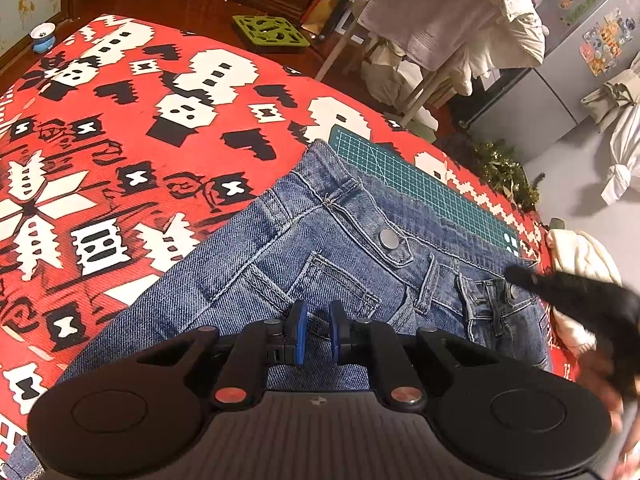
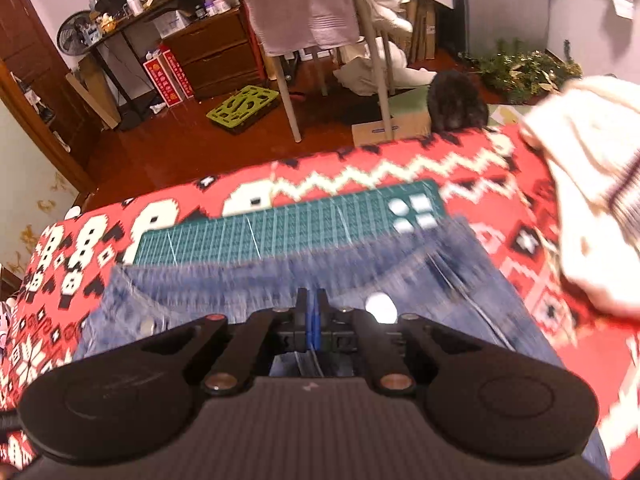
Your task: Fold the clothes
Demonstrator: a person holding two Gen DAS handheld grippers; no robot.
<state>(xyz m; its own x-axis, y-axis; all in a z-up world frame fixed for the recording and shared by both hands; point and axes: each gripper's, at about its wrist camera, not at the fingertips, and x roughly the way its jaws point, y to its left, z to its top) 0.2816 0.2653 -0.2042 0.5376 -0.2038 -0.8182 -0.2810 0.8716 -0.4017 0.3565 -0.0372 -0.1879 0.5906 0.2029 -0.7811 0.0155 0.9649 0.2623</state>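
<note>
— Where are the jeans [image 1: 320, 240]?

— Spread flat on the red, white and black patterned blanket [image 1: 120, 152], waistband toward the far side. The waistband edge lies over the near edge of a green cutting mat [image 1: 420, 184], which sits on the blanket beyond it. The metal waist button [image 1: 389, 239] faces up, and a front pocket's stitching shows just ahead of the left gripper.

— And the left gripper [image 1: 318, 332]?

— Low over the denim below the pocket. Its blue pads [image 1: 298, 332] stand a narrow gap apart, with only denim showing between them; nothing is gripped.

— The right gripper [image 2: 312, 320]?

— It is over the jeans too, close to the waistband. The blue pads look pressed together, though that view is smeared with motion blur, so I can't say for sure whether a fold of denim is caught between them.

— Anything else nearby?

— A cream knitted garment [image 2: 580, 200] lies on the blanket to the right of the jeans. In the left wrist view something black and furry [image 1: 580, 296] reaches in from the right edge over the waistband; it is too blurred to identify.
</note>
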